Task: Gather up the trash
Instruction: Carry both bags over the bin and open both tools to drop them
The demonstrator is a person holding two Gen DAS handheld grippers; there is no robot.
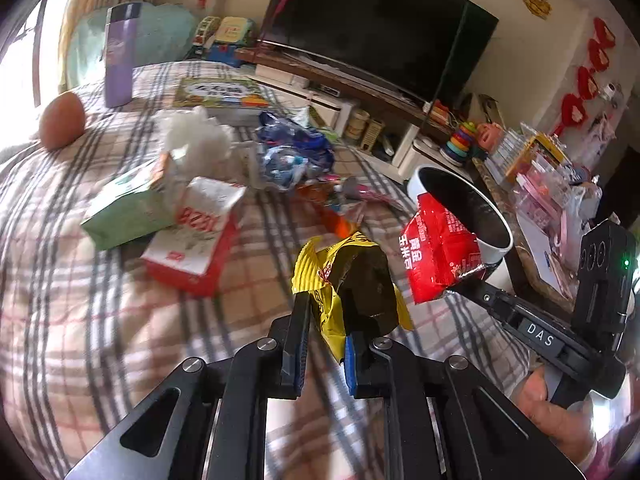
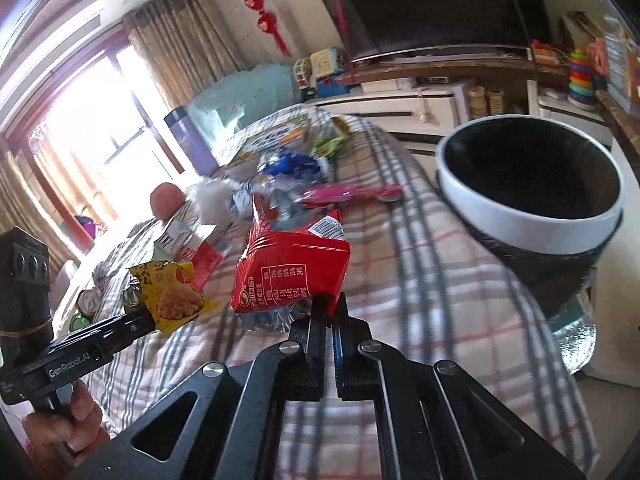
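Observation:
My left gripper (image 1: 326,312) is shut on a crumpled yellow snack wrapper (image 1: 344,280), held above the plaid bedcover. In the right wrist view the same yellow wrapper (image 2: 172,296) hangs from the left gripper (image 2: 150,316) at the left. My right gripper (image 2: 331,308) is shut on a red snack bag (image 2: 292,264), gripped at its lower silver seam. The red bag (image 1: 436,248) shows in the left wrist view right in front of the bin. A white-rimmed, black-lined trash bin (image 2: 532,188) (image 1: 468,208) stands off the bed's right side, its mouth open.
More litter lies on the plaid bed (image 1: 120,320): a red-and-white carton (image 1: 196,236), a green tissue box (image 1: 128,204), white tissue (image 1: 196,136), blue wrappers (image 1: 292,148), pink packaging (image 2: 348,194). A purple flask (image 1: 118,54), an egg-like ball (image 1: 62,120) and a book (image 1: 222,94) sit farther back. A TV (image 1: 380,28) stands beyond.

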